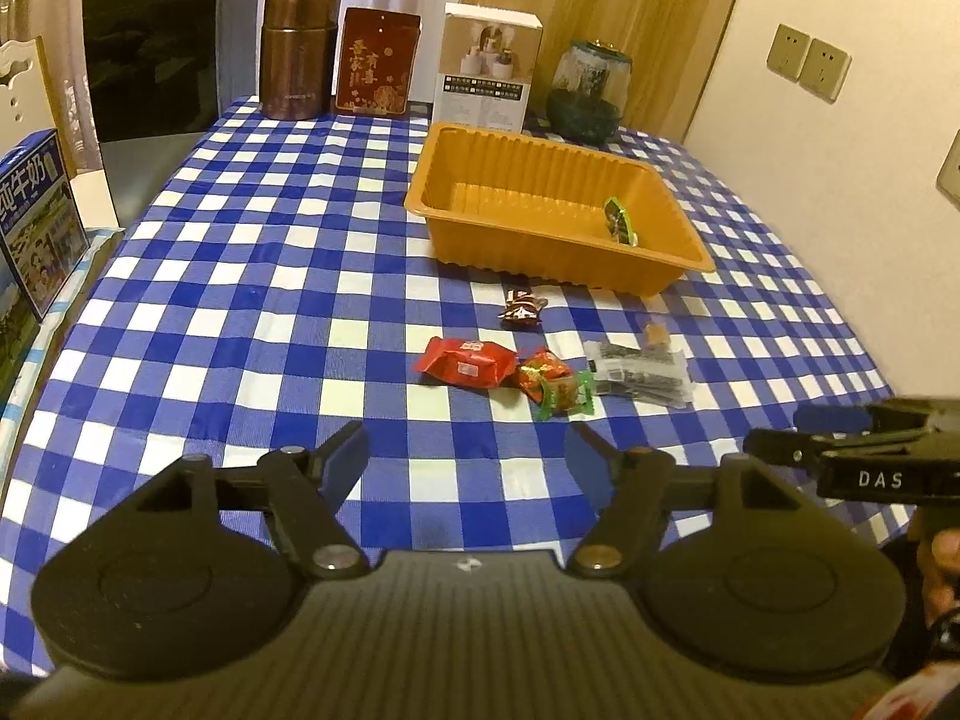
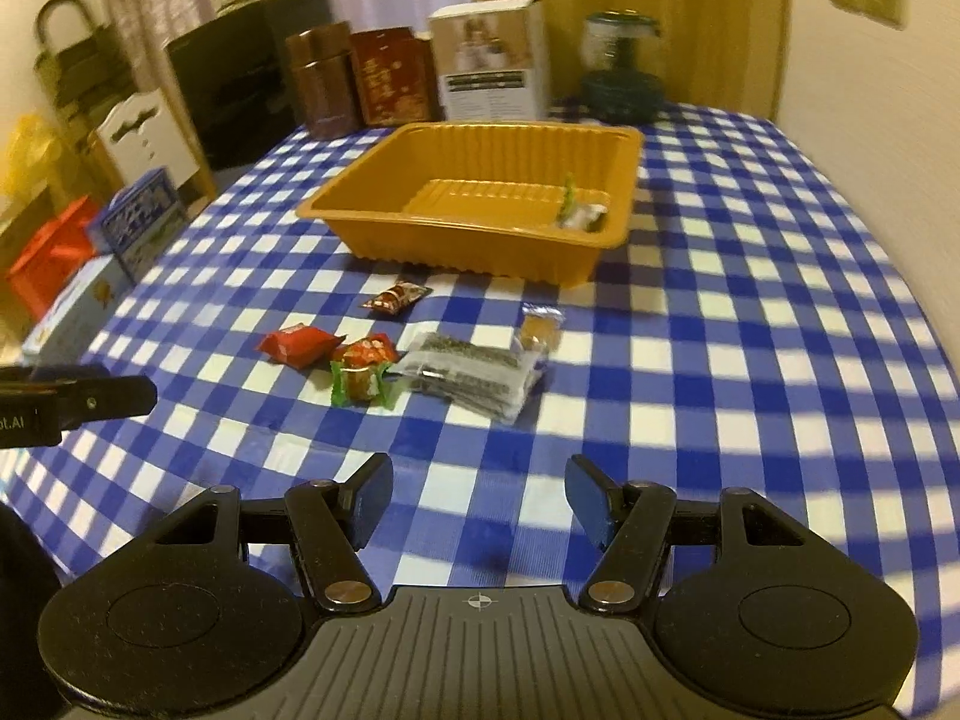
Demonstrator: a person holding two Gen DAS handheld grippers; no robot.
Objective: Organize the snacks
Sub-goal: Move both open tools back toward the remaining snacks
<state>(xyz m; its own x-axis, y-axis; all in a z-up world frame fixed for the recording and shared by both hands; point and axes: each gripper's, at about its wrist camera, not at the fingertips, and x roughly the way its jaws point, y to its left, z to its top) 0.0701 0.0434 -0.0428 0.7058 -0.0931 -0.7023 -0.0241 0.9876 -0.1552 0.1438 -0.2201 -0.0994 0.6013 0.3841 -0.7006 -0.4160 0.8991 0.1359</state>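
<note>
Snacks (image 1: 543,377): five packets loose on tabletop (image 1: 240,300), near tray.
Tray (image 1: 456,222): one packet (image 1: 620,222) inside.
Left tool (image 1: 468,450): open, empty.
Right tool (image 2: 477,501): open, empty.
Progress: early, judging by count.

Orange tray (image 1: 480,204) holding one green snack (image 1: 621,222), wrapped snacks (image 1: 465,363) on checked cloth (image 1: 240,300), left tongs (image 1: 468,450) apart

Bare tablecloth (image 2: 750,360) lies right of snacks (image 2: 360,366); tray (image 2: 480,240) blocks behind
</note>
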